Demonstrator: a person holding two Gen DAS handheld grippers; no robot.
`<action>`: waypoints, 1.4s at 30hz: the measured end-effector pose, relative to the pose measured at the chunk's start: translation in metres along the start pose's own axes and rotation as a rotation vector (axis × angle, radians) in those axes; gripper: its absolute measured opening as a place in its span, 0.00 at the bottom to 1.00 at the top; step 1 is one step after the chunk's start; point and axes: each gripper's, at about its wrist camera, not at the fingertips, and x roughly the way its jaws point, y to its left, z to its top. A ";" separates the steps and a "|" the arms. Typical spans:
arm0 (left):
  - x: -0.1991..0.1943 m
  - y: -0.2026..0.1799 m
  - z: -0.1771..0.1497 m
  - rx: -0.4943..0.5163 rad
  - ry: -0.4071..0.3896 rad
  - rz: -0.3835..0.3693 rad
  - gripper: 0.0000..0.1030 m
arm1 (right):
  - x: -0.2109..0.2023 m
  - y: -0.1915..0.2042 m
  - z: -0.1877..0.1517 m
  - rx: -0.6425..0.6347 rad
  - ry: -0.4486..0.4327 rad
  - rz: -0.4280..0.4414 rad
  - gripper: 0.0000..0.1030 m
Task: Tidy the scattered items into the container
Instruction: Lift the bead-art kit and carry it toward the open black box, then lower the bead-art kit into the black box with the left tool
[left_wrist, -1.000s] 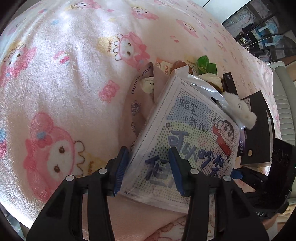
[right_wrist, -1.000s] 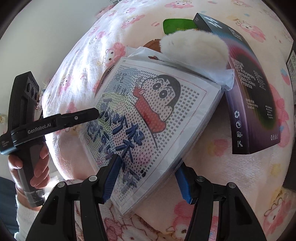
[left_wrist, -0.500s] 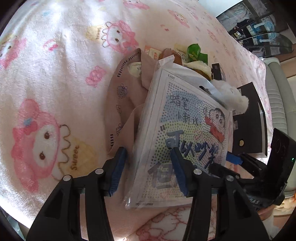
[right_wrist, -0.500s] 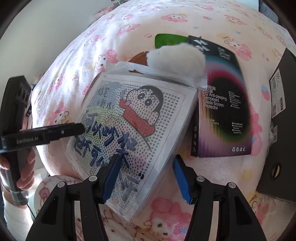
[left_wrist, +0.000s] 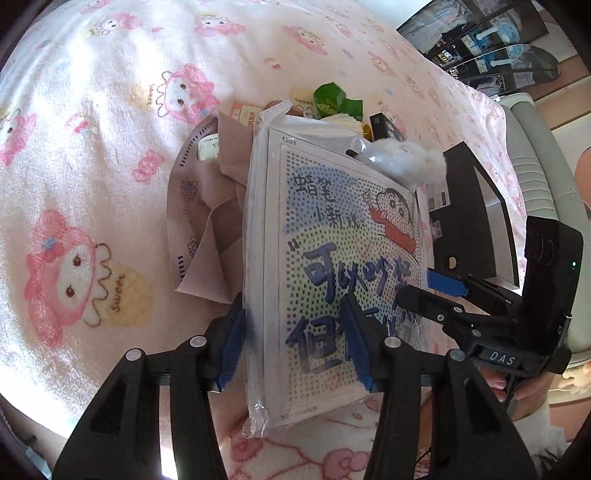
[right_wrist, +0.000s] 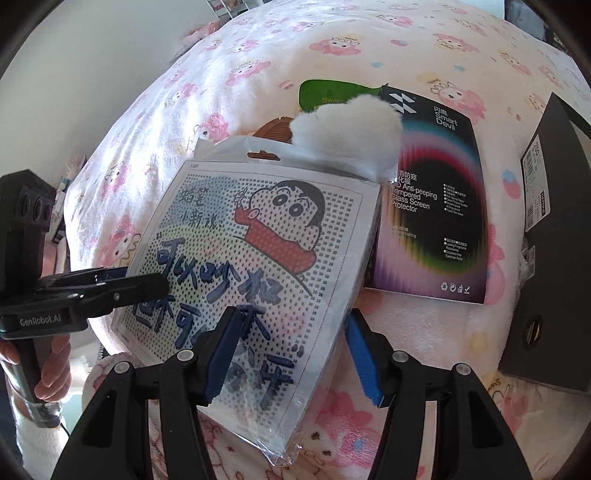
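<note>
The cartoon bead-kit pack (left_wrist: 343, 258), sealed in clear plastic, sits tilted on the pink blanket (left_wrist: 92, 155), its far edge under a white fluffy pom-pom (right_wrist: 347, 129). The left gripper (left_wrist: 295, 343) straddles the pack's near left corner, one blue pad at the pack's side edge and the other over its printed face; its jaws are closing, and whether the pads press the pack I cannot tell. The right gripper (right_wrist: 291, 354) straddles the near right corner with its jaws spread wide, the right pad clear of the pack's edge.

Only the left wrist view shows the beige printed fabric pouch (left_wrist: 207, 221) lying open just left of the pack, with small packets and a green wrapper (left_wrist: 332, 99) beyond it. Only the right wrist view shows the face of the black screen-protector box (right_wrist: 432, 206), just beside the pack's right edge. A dark grey box (right_wrist: 546, 236) lies farther right. Each view catches the opposite gripper and the hand (right_wrist: 51, 365) holding it.
</note>
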 end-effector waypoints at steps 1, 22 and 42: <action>-0.005 -0.003 -0.001 0.005 -0.011 -0.001 0.48 | -0.004 0.000 0.001 -0.002 -0.006 0.006 0.53; -0.037 -0.145 0.012 0.159 -0.145 -0.040 0.48 | -0.109 -0.043 -0.006 0.002 -0.201 0.064 0.53; 0.067 -0.311 0.051 0.313 -0.047 -0.103 0.50 | -0.194 -0.197 -0.033 0.237 -0.429 -0.066 0.55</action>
